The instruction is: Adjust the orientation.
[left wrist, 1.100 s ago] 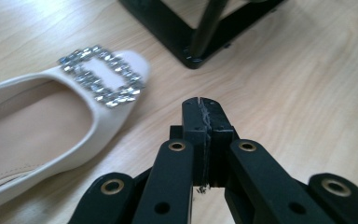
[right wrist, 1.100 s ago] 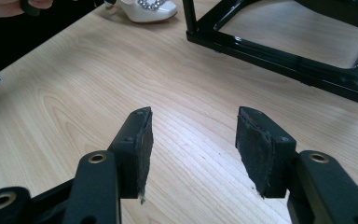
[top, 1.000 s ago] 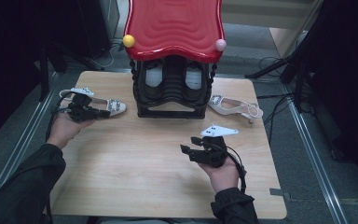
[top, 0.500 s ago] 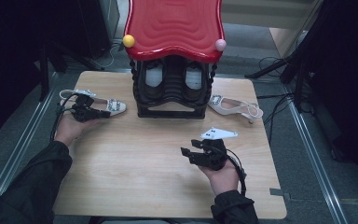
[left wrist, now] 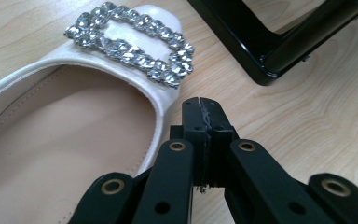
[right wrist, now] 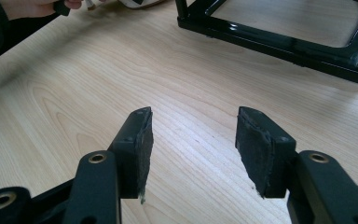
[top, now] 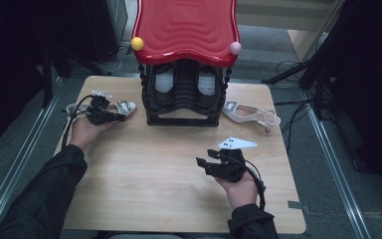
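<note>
Two cream slingback shoes on the bench, each with a rhinestone buckle. Left shoe lies at the left middle of the high view, just left of the black rack; right shoe lies right of the rack, toe toward it. One black shoe rack with a wavy red top stands at top centre; one yellow ball and one pink ball sit at the top's front corners. Two dark shoes stand inside the rack, hard to make out.

Two tongs, one per hand. Left tongs rest over the left shoe; in the left gripper view the left tongs are clenched, pads pressed together at lower centre, just beside the shoe's side edge. Whether they pinch that edge I cannot tell. The buckle fills the upper left there, and a corner of the rack base shows upper right. Right tongs hover low at centre right of the high view; in the right gripper view the right tongs are released, gaping wide over bare wood, nothing between.

No brand, label or writing readable anywhere.

Versus a second ago: left hand and tongs have shifted slightly along the left shoe toward the rack. Right hand unchanged. Right shoe and rack unmoved.
</note>
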Available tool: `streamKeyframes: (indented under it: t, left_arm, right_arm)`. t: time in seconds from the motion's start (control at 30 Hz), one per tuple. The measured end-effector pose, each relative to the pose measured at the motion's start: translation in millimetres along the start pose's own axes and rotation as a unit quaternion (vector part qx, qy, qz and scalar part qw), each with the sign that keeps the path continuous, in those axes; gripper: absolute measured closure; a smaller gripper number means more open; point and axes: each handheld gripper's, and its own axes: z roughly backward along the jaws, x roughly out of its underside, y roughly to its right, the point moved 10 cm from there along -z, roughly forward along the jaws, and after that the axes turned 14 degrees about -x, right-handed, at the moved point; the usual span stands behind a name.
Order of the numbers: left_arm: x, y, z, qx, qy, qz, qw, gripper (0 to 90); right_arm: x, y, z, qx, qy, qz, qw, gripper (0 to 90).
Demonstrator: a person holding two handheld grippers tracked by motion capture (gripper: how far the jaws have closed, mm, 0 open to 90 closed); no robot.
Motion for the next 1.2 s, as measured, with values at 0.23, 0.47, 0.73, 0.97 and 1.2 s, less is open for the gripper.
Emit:
streamKeyframes:
  t: [0.23, 0.47, 0.73, 0.97, 1.2]
  left_arm:
    - [-6.8, -5.5, 27.5, 0.001, 0.014, -0.001, 0.9999, 90.0]
    - [-17.3, -22.3, 65.8, -0.016, 0.027, -0.001, 0.9995, 90.0]
    - [-9.5, -46.1, 81.6, -0.033, 0.02, -0.001, 0.9993, 78.7]
    - [1.9, -52.0, 73.3, -0.015, 0.002, 0.011, 0.9998, 61.5]
    - [14.1, -46.9, 65.5, 0.005, -0.005, 0.001, 1.0, 57.7]
  right_arm:
    - [0.1, 0.0, -2.2, -0.003, -0.005, 0.0, 1.0, 47.5]
    - [-2.9, -3.5, -5.5, -0.008, -0.006, 0.008, 0.9999, 47.5]
    - [-4.6, -5.2, -8.1, -0.008, -0.009, 0.011, 0.9999, 47.6]
    - [-1.1, -5.9, -13.0, -0.01, -0.018, 0.012, 0.9997, 47.6]
    - [-0.1, -4.4, -12.1, -0.008, -0.018, 0.009, 0.9998, 47.6]
